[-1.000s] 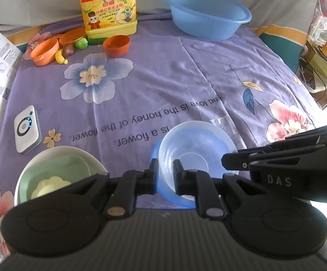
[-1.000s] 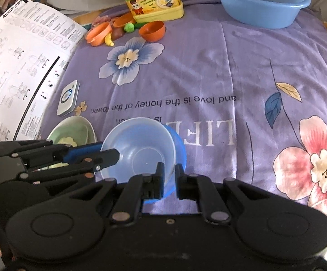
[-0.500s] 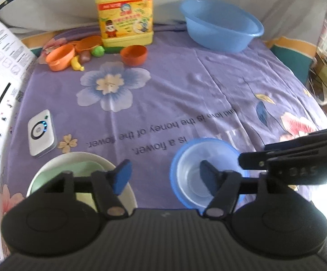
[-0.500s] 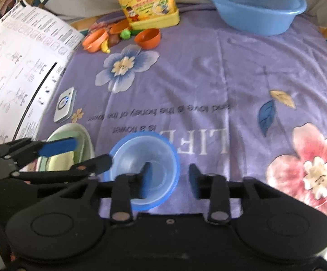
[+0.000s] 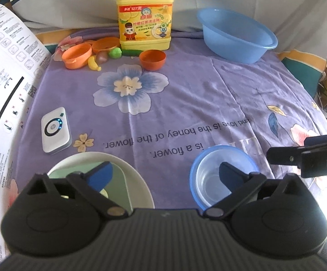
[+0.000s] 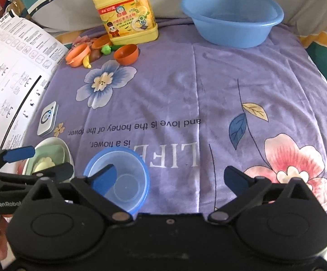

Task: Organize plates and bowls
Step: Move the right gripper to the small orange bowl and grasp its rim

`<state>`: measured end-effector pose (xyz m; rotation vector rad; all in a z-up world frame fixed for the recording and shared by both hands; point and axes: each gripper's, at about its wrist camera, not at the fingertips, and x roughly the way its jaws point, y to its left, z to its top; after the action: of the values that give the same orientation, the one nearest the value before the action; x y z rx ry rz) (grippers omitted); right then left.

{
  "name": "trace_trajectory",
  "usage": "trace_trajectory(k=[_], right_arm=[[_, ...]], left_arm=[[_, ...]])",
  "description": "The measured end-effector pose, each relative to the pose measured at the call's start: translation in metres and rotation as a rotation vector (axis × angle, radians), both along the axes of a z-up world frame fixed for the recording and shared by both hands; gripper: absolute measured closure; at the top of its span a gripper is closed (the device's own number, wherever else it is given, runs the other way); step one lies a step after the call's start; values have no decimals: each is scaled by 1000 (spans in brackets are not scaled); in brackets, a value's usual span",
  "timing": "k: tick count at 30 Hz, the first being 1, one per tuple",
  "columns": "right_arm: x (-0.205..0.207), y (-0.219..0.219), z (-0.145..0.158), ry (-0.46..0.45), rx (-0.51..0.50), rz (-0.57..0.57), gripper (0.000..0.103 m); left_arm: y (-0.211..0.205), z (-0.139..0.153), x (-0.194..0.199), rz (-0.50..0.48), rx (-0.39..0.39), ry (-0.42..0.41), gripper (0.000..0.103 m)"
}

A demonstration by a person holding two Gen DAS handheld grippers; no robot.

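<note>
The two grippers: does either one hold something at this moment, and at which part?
Nothing is held. The left gripper and the right gripper are both open. The clear bowl sits free inside the blue bowl on the cloth.

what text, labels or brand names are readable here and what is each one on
"and love is the honey of the flower." upside down, on the purple flowered cloth
"is a flower," and "LIFE" upside down, same cloth
"127" on the yellow detergent jug; its other label print is too small to read
"AutoFull" on the white printed instruction sheet; the rest is too small
"GenRobot" on the left gripper
"DA", cut off at the frame edge, on the right gripper
</note>
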<state>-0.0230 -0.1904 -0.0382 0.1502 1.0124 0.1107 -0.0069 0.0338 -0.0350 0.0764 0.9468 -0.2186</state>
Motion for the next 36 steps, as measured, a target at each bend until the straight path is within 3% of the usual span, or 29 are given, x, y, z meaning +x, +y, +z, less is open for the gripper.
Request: trace_trajectory(k=[14,27,31,36], right_arm=[[26,9,7,-19,-28,10,0],[131,28,24,-84,3,26,0],[173,33,22,-94,37,24,6],[220,38,8,-90,85,1,24]], left_arm=[[18,0,30,53,3,2,0],[40,13,130,148,-3,-59,0],[37,7,167,163,-3,-72,1],[29,-7,209,176,-6,-76,8]])
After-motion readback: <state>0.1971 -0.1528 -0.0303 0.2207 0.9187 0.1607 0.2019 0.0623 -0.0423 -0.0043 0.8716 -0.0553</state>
